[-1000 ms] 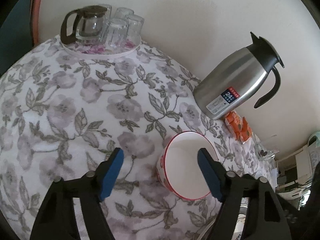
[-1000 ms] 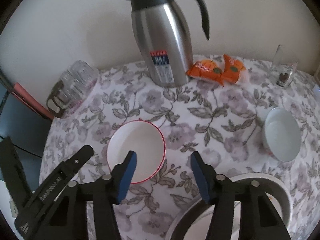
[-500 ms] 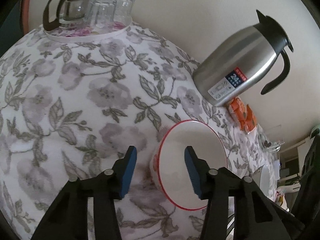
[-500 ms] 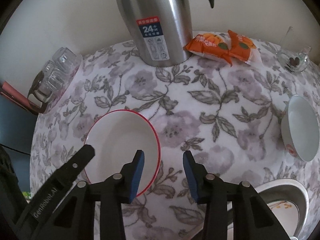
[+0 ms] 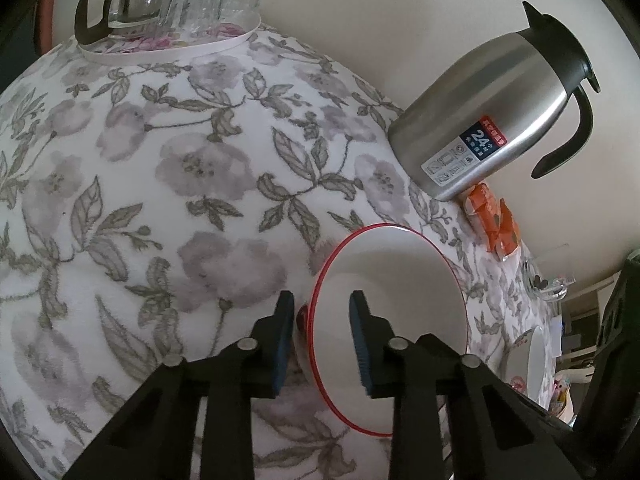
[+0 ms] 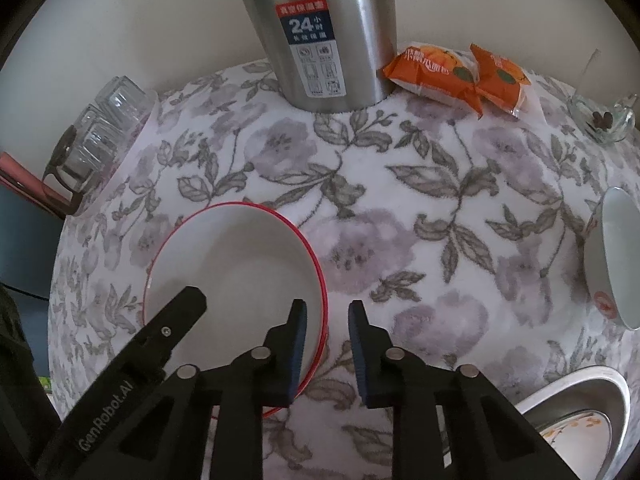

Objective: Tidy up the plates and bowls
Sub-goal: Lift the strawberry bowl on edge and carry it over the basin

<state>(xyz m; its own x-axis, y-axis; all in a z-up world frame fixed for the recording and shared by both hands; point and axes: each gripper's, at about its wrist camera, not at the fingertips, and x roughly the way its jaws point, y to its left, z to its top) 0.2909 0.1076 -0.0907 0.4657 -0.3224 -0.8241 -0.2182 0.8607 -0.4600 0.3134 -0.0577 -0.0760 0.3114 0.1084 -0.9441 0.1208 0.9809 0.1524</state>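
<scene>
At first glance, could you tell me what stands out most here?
The red-rimmed bowl at the table's near side, with the left claw and the right claw each straddling its rim. Behind it towers the steel thermos by the wall, orange snack packets beside it.

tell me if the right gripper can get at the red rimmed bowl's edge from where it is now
Probably yes. The right gripper already straddles the near-right rim of the red-rimmed bowl, one finger inside, one outside, with only tablecloth around. The left gripper sits on the opposite side, not blocking.
</scene>
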